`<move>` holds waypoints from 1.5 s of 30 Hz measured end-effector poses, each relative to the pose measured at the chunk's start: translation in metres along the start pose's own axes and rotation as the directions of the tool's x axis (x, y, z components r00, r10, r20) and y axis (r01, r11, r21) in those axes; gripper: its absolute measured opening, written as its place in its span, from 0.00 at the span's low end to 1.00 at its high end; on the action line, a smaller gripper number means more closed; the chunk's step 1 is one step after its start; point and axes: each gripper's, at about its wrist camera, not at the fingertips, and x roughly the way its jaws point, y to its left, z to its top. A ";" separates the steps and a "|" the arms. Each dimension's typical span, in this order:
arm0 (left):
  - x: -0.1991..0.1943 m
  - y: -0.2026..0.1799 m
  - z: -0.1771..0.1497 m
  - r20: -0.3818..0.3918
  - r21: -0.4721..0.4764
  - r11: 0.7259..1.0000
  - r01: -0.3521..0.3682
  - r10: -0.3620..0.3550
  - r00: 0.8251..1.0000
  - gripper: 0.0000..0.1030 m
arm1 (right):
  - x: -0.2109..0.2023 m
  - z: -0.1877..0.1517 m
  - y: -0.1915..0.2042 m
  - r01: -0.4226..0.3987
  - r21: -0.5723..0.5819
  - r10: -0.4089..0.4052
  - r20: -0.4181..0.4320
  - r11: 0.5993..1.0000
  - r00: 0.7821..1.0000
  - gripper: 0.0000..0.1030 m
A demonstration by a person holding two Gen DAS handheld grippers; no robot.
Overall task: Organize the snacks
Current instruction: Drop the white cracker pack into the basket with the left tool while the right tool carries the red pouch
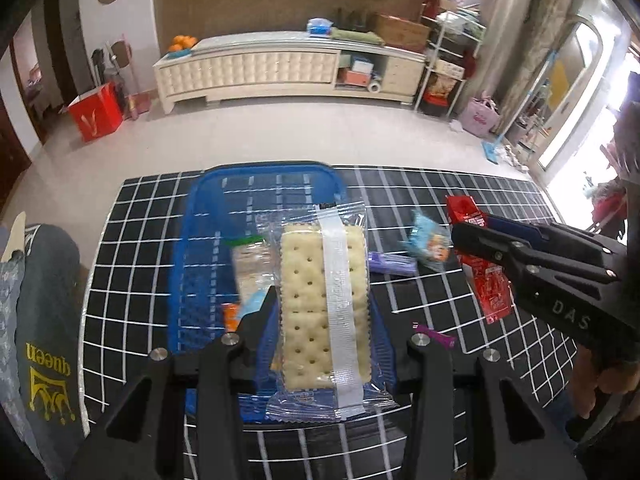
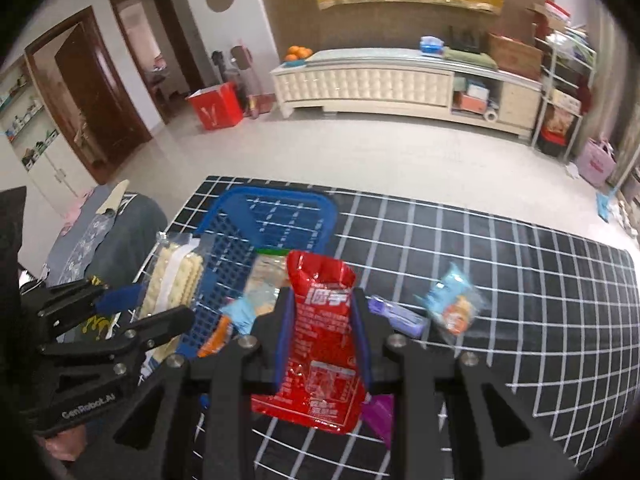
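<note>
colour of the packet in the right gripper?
Red packet with white print, clamped in the right gripper. Clearest in the right wrist view.

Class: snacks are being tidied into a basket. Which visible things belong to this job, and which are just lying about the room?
Job: blue basket, cracker pack in left gripper, red packet in right gripper, light-blue snack.
Lying about: red box, oranges, pink bag.
</note>
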 end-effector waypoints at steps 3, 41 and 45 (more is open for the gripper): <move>0.006 0.022 0.001 -0.017 -0.012 1.000 -0.022 0.022 1.000 0.39 | 0.014 0.004 0.017 -0.011 -0.024 0.010 -0.016 1.000 1.000 0.31; 0.060 0.080 0.028 -0.077 -0.011 1.000 -0.023 0.022 0.997 0.53 | 0.042 0.013 0.053 0.018 -0.070 -0.023 -0.066 0.997 0.998 0.31; 0.045 0.087 0.024 -0.061 -0.013 1.000 -0.025 0.024 0.998 0.53 | 0.048 0.017 0.064 -0.001 -0.071 -0.004 -0.072 0.997 0.997 0.31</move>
